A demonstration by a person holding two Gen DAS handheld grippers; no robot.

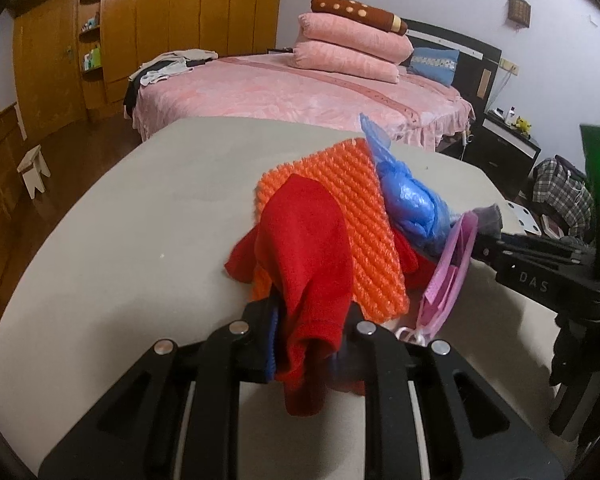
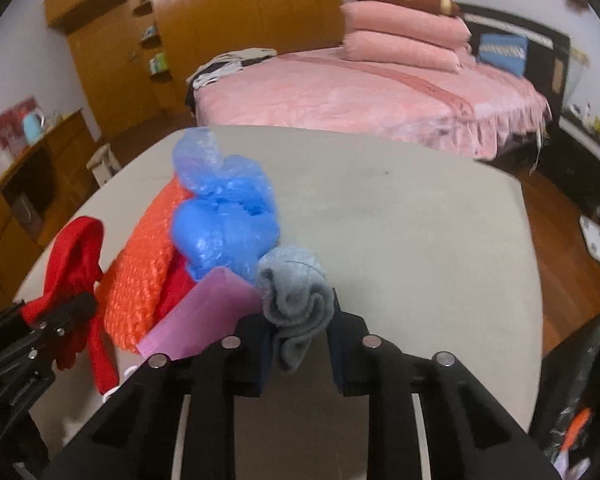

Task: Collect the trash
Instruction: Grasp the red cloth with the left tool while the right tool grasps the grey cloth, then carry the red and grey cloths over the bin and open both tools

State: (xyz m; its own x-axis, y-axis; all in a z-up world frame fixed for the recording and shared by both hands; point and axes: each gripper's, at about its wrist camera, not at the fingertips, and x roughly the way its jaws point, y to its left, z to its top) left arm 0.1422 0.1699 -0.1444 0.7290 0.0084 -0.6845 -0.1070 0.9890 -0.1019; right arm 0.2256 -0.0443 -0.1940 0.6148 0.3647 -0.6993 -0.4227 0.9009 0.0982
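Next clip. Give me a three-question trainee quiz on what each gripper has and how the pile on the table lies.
1. True or false: the left gripper is shut on the red cloth.
2. What sits between the fingers of the right gripper? A) blue plastic bag B) grey sock C) pink sheet
3. Fill in: the blue plastic bag lies partly on the ____ woven mat.

Key: 1 true. 2 B, the grey sock. 3 orange.
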